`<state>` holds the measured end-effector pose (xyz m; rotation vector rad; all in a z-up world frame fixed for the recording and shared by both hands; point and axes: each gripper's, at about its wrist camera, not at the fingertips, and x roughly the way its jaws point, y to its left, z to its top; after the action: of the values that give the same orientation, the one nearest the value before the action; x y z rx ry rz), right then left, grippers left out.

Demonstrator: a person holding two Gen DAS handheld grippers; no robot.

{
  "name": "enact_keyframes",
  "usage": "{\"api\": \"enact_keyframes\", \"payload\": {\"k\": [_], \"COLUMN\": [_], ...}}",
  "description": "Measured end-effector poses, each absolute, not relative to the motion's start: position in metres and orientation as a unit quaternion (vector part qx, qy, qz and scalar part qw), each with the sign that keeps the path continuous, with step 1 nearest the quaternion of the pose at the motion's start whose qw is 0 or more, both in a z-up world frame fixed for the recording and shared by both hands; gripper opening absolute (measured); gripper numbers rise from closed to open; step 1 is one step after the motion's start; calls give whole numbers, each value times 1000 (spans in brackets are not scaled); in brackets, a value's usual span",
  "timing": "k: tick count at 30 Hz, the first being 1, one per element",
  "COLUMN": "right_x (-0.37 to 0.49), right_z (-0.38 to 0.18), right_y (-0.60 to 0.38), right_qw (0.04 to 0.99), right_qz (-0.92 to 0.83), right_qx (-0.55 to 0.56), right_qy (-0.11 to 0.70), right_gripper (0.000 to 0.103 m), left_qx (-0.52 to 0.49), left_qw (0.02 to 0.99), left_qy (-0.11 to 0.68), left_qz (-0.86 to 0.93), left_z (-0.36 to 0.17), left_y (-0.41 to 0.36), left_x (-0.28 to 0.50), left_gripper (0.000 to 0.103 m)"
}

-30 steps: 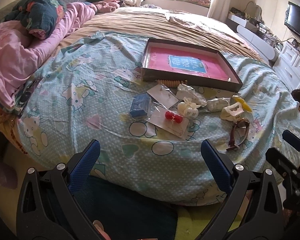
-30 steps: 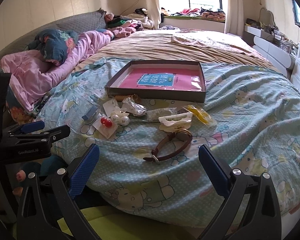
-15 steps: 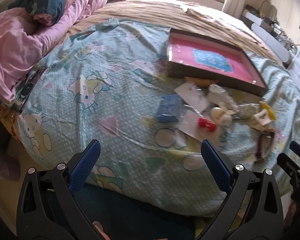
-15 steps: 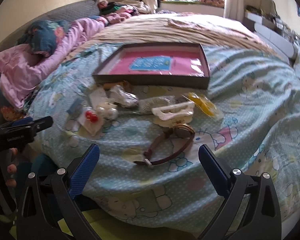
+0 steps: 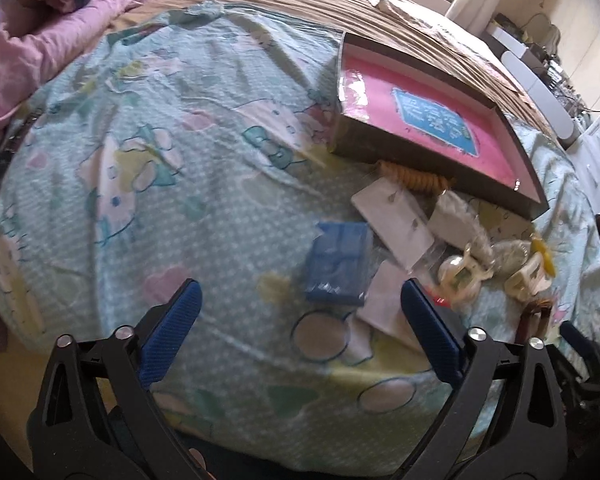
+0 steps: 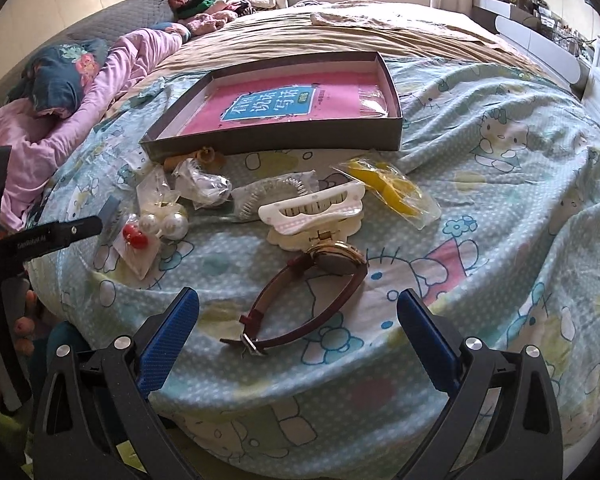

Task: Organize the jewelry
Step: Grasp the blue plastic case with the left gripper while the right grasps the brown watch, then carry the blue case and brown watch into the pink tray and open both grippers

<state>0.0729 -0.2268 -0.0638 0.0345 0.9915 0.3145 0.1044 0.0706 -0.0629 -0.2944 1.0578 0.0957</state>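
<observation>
- Seen from the left wrist, the left gripper hangs over the near edge of the bed, its jaws broad but closing, with nothing between the pads.
- Just ahead of it, slightly toward its right finger, lies the blue packet, a flat block with its long axis running away from the gripper.
- Beyond that finger the white cards and the pearl pieces crowd together, so the clear way in is from the left, over bare blanket.
- Farther ahead and to the right stands the shallow box, its near wall facing the gripper and a coiled orange piece tucked against it. This view is blurred, so the small items are hard to name.
- Seen from the right wrist, the right gripper is wide open and empty.
- Directly ahead, between the lines of its fingers, lies the wristwatch on its side, the case on the far side, the strap looping back toward the left finger, its long axis slanted across the jaws.
- Just past the watch sits the white hair claw, touching or nearly touching the case.
- I judge the right gripper nearer the watch, the left nearer the blue packet.
- Open blanket lies to the right, and the box has empty room inside.
</observation>
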Motion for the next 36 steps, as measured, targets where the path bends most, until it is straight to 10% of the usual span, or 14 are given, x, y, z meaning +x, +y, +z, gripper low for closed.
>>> {"api": "enact_keyframes", "payload": {"k": [11,17,28,30,36], "right_x": [93,99,97,97,104], "right_z": [-80,-87,-69,-61,-57], "right_y": [-228,-227,-246,-250,-254], "right_qw": [852,855,860,863,858], "right_qz": [149,132,153,158,164], "right_qx": [43,30,63,64,63], "right_qy": [501,500,484,475,482], "right_gripper": [98,62,37,14,14], "left_qx": [-145,-137,-113,-111,-106], "left_qw": [850,857,874,875,877], "left_qy": [507,497,472,471,468], "left_qz": [-3,-6,8,10,3], "left_z": [-69,-59,-31,-29,-24], "left_y": [62,64,71,71,68], "left_x": [122,123,142,147,161], "left_gripper": [27,26,26,26,26]}}
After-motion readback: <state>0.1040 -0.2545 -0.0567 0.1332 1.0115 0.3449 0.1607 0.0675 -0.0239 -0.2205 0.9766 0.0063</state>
